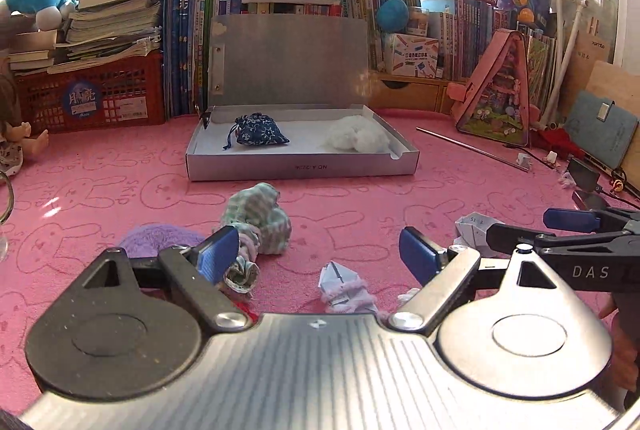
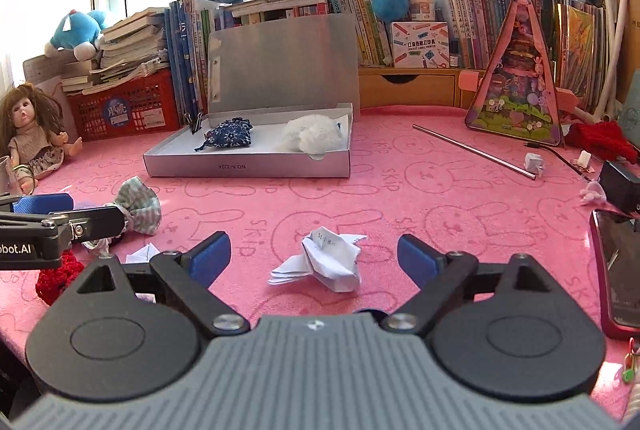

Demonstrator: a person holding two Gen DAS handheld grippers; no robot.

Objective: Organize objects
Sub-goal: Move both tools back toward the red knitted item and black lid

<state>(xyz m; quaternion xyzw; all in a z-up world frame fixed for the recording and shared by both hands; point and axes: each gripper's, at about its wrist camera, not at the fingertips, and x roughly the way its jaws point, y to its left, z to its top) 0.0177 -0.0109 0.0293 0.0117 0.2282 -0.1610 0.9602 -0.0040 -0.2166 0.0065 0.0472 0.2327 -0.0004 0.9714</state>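
An open silver box (image 1: 304, 165) (image 2: 248, 169) stands on the pink cloth with a blue patterned pouch (image 1: 260, 135) (image 2: 228, 135) and a white fluffy ball (image 1: 356, 137) (image 2: 312, 135) inside. My left gripper (image 1: 318, 254) is open low over the cloth. A green striped cloth bundle (image 1: 260, 218) (image 2: 140, 205) lies just beyond its left finger, and a small paper-and-pink piece (image 1: 344, 286) lies between its fingers. My right gripper (image 2: 314, 256) is open, with a folded white paper (image 2: 332, 262) (image 1: 476, 230) on the cloth between its fingers, untouched.
A purple fluffy item (image 1: 160, 238) and a red knitted piece (image 2: 56, 278) lie at the left. A metal rod (image 2: 472, 151), a phone (image 2: 616, 270) and small bits lie at the right. A doll (image 2: 32, 141) sits far left. Books, red baskets and plush toys line the back.
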